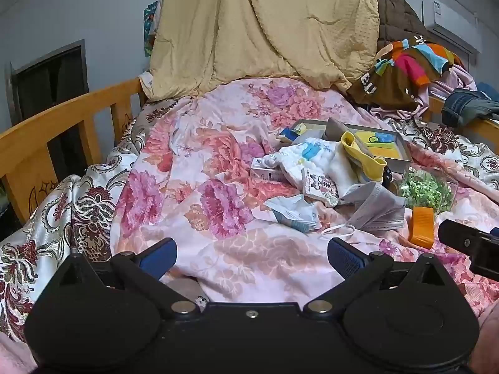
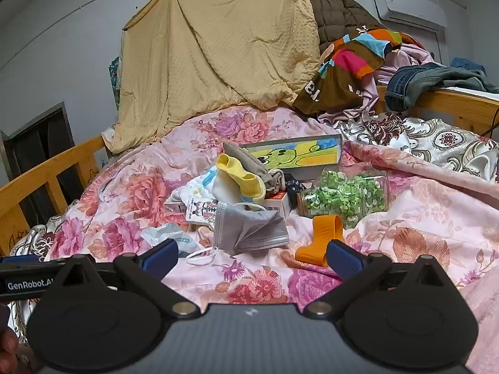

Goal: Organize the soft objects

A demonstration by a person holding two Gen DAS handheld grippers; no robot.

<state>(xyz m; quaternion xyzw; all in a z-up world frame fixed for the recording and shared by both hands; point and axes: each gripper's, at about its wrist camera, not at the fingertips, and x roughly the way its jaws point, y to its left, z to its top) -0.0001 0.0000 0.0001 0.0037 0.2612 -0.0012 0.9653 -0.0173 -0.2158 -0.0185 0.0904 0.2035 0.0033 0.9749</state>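
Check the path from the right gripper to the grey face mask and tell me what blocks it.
Nothing visible blocks it. The right gripper is open above bare floral quilt, and the grey face mask lies just ahead on top of the pile. The orange clip sits off to its right, near the right finger.

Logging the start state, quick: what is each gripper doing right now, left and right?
Left gripper: open, holding nothing, over the floral quilt.
Right gripper: open, holding nothing, just short of the grey face mask.
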